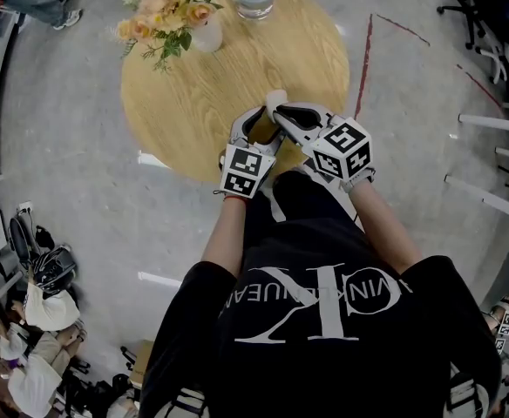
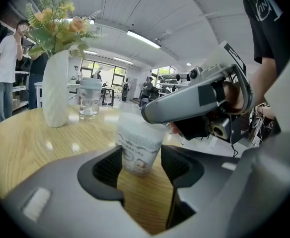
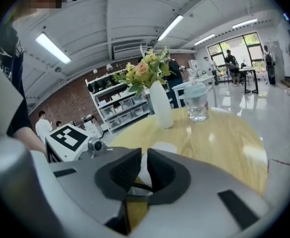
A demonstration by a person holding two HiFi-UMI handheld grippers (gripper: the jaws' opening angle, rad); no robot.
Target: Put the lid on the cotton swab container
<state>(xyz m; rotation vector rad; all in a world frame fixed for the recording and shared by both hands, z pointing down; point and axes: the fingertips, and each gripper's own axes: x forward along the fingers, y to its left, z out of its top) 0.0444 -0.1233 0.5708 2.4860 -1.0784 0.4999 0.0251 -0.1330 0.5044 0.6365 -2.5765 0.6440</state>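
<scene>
Vase [image 2: 55, 90] of flowers and glass jar [image 2: 90, 97] stand on the table [image 2: 26, 143] well beyond the left tongs [image 2: 141, 158], which clasp the cotton swab container [image 2: 137, 145], its label unreadable, while the right tongs [image 3: 144, 158] pinch the white lid [image 3: 161, 147] at its top.

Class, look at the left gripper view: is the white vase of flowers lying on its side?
No, the white vase stands upright on the table.

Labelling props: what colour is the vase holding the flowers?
White, plain, with no pattern. The vase shows best in the left gripper view.
</scene>
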